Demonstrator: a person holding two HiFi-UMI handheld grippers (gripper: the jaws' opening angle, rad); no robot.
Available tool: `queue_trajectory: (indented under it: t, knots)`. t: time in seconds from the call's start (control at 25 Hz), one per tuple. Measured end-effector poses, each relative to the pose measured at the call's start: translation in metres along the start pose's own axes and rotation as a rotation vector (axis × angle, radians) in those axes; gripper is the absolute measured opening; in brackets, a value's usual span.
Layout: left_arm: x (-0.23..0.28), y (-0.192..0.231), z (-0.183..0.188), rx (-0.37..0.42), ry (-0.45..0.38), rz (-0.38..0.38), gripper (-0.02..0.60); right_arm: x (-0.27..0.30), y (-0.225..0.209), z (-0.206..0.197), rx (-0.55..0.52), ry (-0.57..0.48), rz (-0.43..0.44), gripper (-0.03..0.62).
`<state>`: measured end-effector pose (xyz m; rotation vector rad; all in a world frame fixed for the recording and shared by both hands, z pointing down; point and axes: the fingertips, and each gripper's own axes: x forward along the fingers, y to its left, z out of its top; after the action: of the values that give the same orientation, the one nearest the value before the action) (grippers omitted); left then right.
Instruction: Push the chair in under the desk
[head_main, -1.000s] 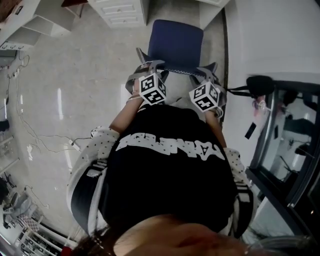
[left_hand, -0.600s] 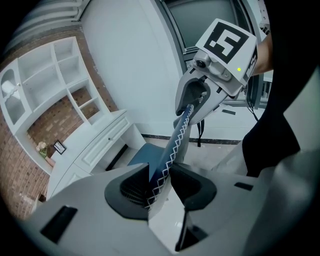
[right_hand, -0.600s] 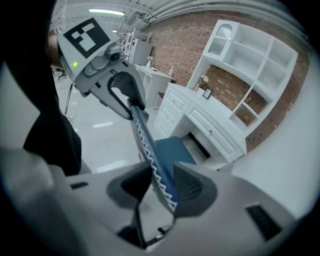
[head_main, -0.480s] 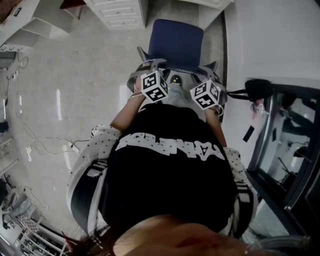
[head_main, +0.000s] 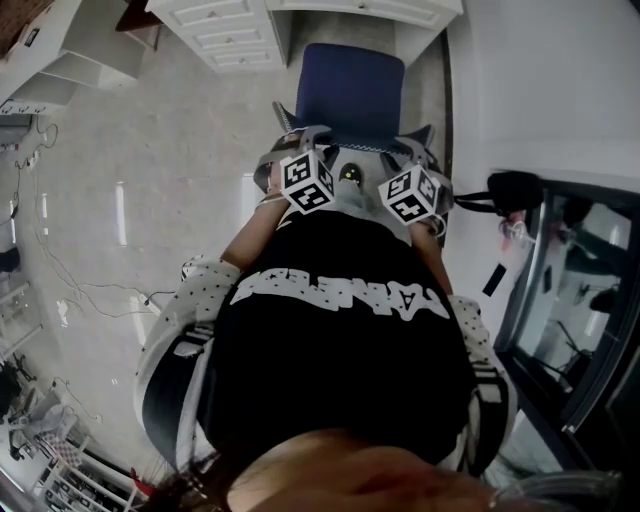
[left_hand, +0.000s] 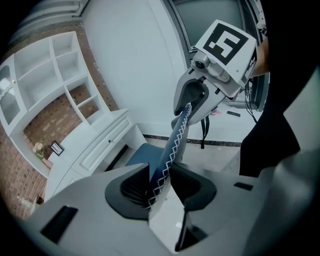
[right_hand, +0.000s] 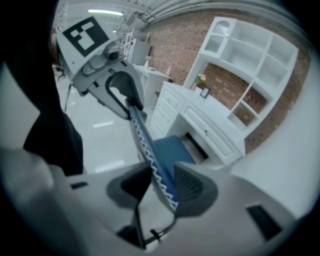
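Note:
The chair has a blue seat (head_main: 352, 85) and a blue backrest with white zigzag stitching (left_hand: 175, 142). Its seat front lies just short of the white desk (head_main: 370, 8), which has a drawer unit (head_main: 235, 30) on its left. My left gripper (head_main: 300, 135) is shut on the left end of the backrest's top edge, which runs between its pads (left_hand: 161, 182). At the other end my right gripper (head_main: 415, 140) grips the same edge (right_hand: 162, 185). Each gripper view shows the other gripper on the backrest: the right one (left_hand: 192, 102) and the left one (right_hand: 125, 97). The person's body hides the chair's base.
White shelving (head_main: 60, 60) stands at the far left, with loose cables (head_main: 60, 260) on the pale floor. A white wall (head_main: 530, 80) runs close on the right. A black strap or bag (head_main: 510, 188) hangs by a dark-framed glass door (head_main: 580, 300).
The chair and both grippers have moved toward the desk. More of the drawer unit and desk front now shows at the top of the head view. Both grips stay the same.

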<state>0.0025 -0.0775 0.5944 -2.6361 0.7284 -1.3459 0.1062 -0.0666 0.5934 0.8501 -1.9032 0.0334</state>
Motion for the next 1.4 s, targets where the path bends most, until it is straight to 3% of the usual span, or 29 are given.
queue_trajectory:
  t: [0.56, 1.4]
  knots:
    - [0.026, 0.020, 0.017, -0.010, -0.006, -0.035, 0.156, 0.017, -0.037, -0.001, -0.017, 0.015, 0.003, 0.160]
    - [0.055, 0.065, 0.031, -0.029, 0.022, -0.007, 0.156, 0.047, -0.084, 0.013, -0.053, -0.007, 0.030, 0.160]
